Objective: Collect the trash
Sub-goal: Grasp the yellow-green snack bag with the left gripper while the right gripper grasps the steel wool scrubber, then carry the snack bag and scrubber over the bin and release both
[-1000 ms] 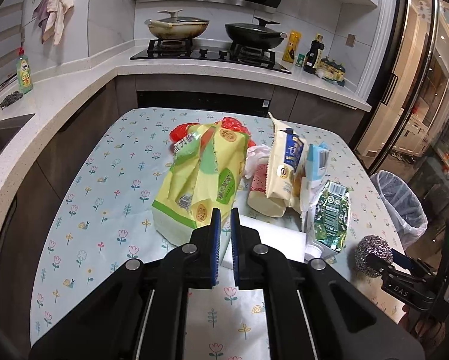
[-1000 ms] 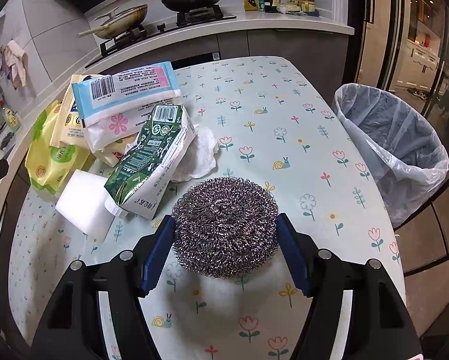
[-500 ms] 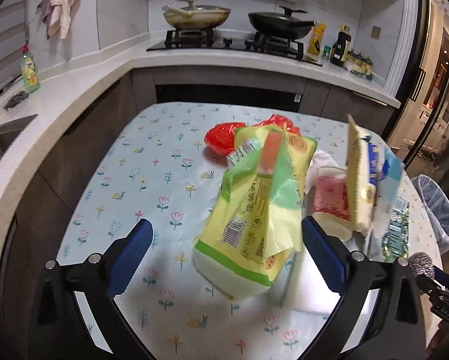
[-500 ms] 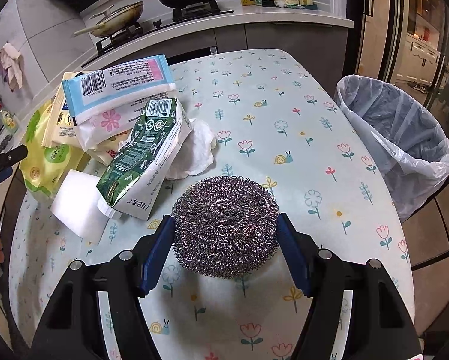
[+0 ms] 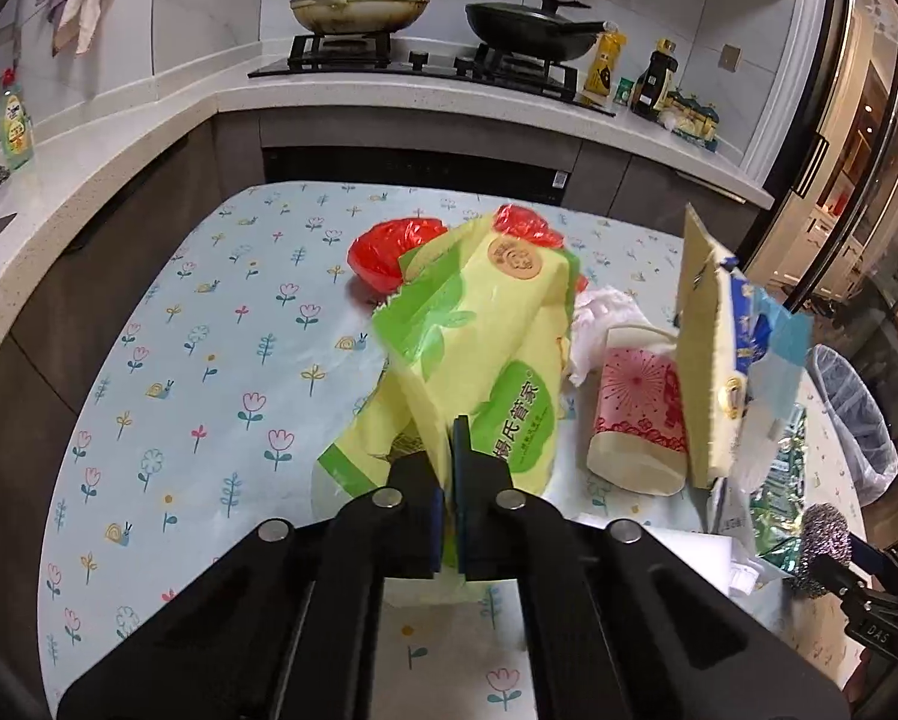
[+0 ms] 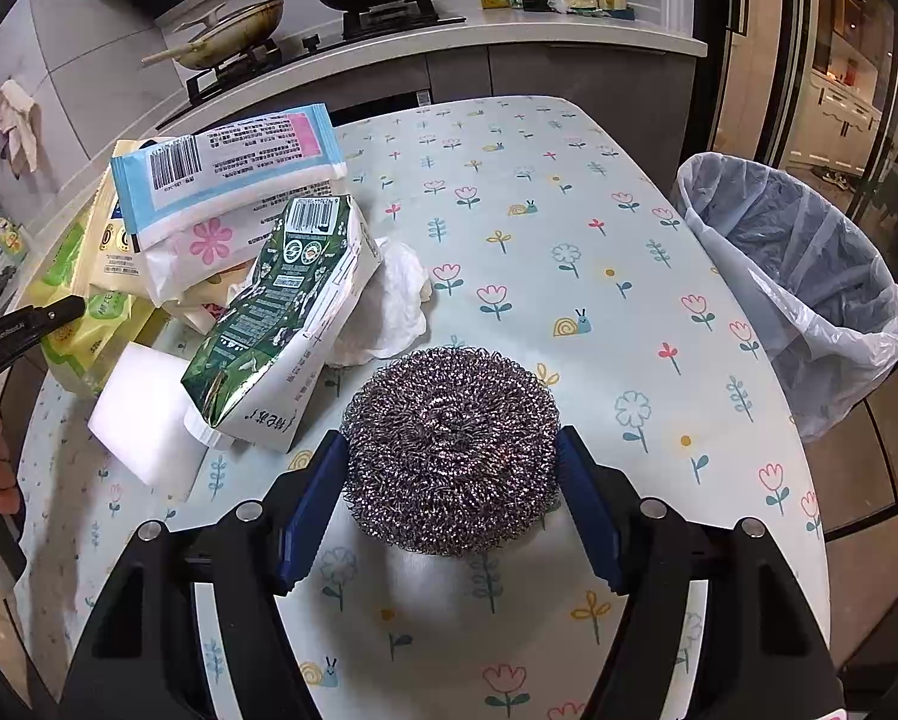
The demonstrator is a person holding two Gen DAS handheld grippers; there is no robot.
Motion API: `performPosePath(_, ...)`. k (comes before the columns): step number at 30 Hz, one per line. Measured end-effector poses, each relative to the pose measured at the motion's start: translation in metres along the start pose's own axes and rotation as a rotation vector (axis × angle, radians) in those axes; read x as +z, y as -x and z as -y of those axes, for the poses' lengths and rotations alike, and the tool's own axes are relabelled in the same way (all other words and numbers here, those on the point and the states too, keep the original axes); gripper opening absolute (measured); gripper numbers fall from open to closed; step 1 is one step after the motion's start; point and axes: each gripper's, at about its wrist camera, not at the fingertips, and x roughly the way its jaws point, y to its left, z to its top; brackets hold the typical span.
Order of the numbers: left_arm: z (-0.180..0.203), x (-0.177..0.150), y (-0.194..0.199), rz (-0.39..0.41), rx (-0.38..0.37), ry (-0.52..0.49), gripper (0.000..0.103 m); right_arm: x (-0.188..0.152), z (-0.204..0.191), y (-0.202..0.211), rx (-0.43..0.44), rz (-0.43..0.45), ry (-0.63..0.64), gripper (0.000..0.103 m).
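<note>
My left gripper (image 5: 447,456) is shut on the near edge of a yellow-green plastic pack (image 5: 485,336), which lies tilted over the trash pile on the flowered table (image 5: 209,360); thin yellow film shows between the pads. In the right wrist view, my right gripper (image 6: 449,441) is shut on a round steel-wool scourer (image 6: 449,450) just above the tablecloth. The scourer (image 5: 821,540) also shows at the left view's right edge. A bin (image 6: 809,276) lined with a white bag stands beside the table's right side.
The pile holds a red plastic bag (image 5: 389,252), a red-patterned paper cup (image 5: 641,420), a blue-white pack (image 6: 227,168), a green pack (image 6: 281,312), crumpled tissue (image 6: 395,300) and a white sponge block (image 6: 143,414). Behind it, a counter with a stove (image 5: 425,60).
The left gripper opened wide, moved forward and down over the yellow-green pack, then shut on its near edge. The right gripper kept still with the scourer.
</note>
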Motion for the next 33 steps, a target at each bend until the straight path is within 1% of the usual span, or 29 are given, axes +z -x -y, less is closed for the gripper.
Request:
performPosePath(10,0.019,-0.008,0.062,0.059,-0.022,0.005,0.0,0.0,0.006,0.021,0.03,0.05,-0.017,0.065)
performPosePath(16,0.04,-0.011,0.101,0.09,-0.062,-0.023,0.0,0.005,0.016,0.041,0.042,0.095,-0.036,0.065)
performPosePath(19,0.058,-0.013,0.117,0.108,-0.1,-0.046,0.0,0.007,0.024,0.049,0.043,0.117,-0.052,0.065)
performPosePath(23,0.091,-0.012,0.132,0.129,-0.142,-0.104,0.001,0.009,0.038,0.059,0.041,0.142,-0.076,0.065)
performPosePath(26,0.113,-0.011,0.139,0.138,-0.168,-0.134,0.001,0.01,0.052,0.067,0.047,0.157,-0.096,0.065)
performPosePath(33,0.174,-0.011,0.151,0.151,-0.259,-0.215,0.001,0.011,0.086,0.079,0.033,0.198,-0.149,0.065)
